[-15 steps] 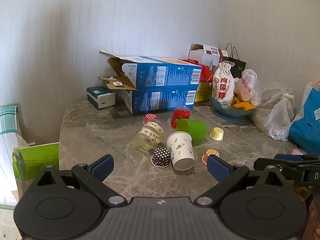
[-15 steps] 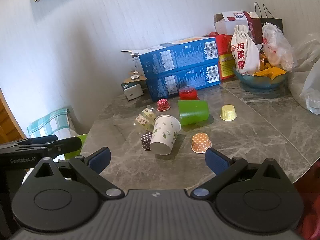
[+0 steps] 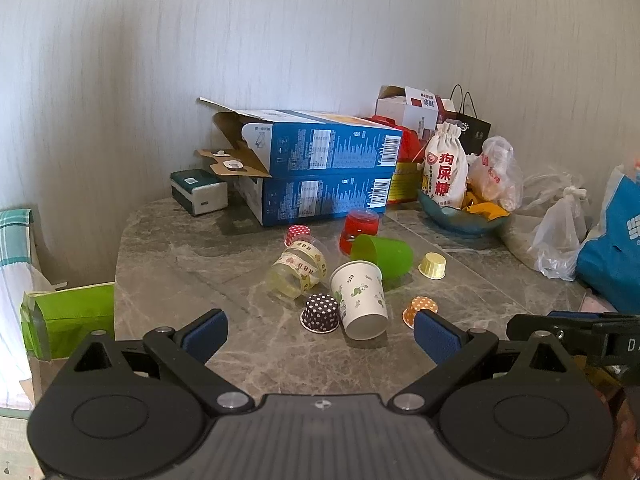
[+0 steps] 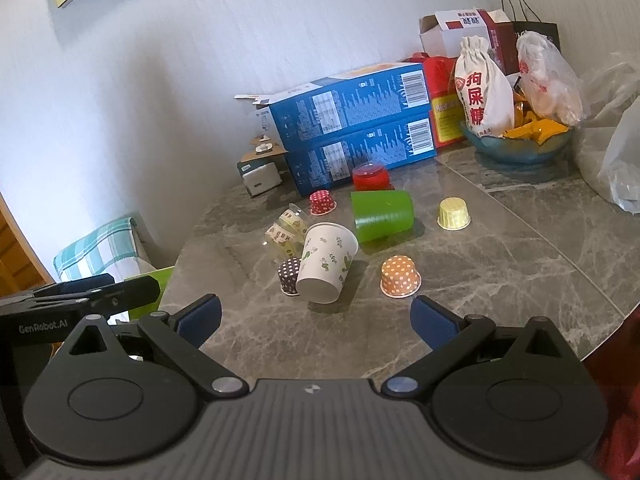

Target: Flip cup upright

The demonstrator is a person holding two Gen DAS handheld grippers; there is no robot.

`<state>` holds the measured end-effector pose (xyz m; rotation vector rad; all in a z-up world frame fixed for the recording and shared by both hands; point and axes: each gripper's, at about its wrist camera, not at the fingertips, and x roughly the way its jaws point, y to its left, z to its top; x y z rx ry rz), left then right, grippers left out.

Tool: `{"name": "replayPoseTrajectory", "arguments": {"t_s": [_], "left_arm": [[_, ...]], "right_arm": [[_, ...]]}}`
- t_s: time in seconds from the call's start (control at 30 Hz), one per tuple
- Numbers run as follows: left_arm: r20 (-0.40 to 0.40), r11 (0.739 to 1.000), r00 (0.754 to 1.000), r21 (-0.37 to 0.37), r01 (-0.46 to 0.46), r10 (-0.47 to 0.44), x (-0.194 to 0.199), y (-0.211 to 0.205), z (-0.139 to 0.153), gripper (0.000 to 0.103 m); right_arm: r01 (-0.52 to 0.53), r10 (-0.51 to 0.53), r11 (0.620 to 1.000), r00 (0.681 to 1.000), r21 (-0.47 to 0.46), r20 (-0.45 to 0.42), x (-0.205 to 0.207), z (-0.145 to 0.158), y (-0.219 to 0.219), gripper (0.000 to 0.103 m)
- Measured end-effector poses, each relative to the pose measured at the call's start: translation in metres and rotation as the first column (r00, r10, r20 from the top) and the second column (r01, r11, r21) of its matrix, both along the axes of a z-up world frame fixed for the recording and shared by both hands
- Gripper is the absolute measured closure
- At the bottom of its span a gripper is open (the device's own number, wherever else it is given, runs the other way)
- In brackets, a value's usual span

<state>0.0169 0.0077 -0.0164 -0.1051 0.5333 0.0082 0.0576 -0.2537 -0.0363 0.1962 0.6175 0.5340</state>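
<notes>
Several cups lie in a cluster on the grey marble table (image 3: 180, 264). A white printed paper cup (image 3: 360, 296) (image 4: 326, 262) lies on its side. A green plastic cup (image 3: 384, 254) (image 4: 382, 214) lies on its side behind it. A clear cup with printed bands (image 3: 298, 270) (image 4: 286, 232) lies on its side to the left. A red cup (image 3: 360, 228) (image 4: 370, 178) stands upside down. My left gripper (image 3: 320, 334) is open and empty, short of the cluster. My right gripper (image 4: 316, 320) is open and empty, also short of it.
Small cupcake liners sit upside down around the cups: dark dotted (image 3: 320, 314), orange dotted (image 4: 400, 276), yellow (image 4: 453, 213), red dotted (image 4: 322, 202). Two stacked blue boxes (image 3: 320, 168) stand behind. A bowl with a cloth bag (image 3: 446, 172) and plastic bags (image 3: 560, 232) fill the right.
Both grippers have drifted very slightly; the cups have not moved and both grippers remain open.
</notes>
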Motion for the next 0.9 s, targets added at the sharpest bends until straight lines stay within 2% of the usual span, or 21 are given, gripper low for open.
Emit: {"name": "replayPoseTrajectory", "arguments": {"t_s": [0.23, 0.9], "left_arm": [[0.008, 1.000, 1.000, 0.015, -0.002, 0.002, -0.0009, -0.0019, 0.0006, 0.002], [-0.009, 1.000, 1.000, 0.000, -0.002, 0.002, 0.0040, 0.0055, -0.0063, 0.002]], "right_arm": [[-0.006, 0.006, 1.000, 1.000, -0.003, 0.001, 0.0013, 0.0011, 0.0024, 0.001], [0.005, -0.005, 1.000, 1.000, -0.004, -0.021, 0.0089, -0.0012, 0.0069, 0.001]]}}
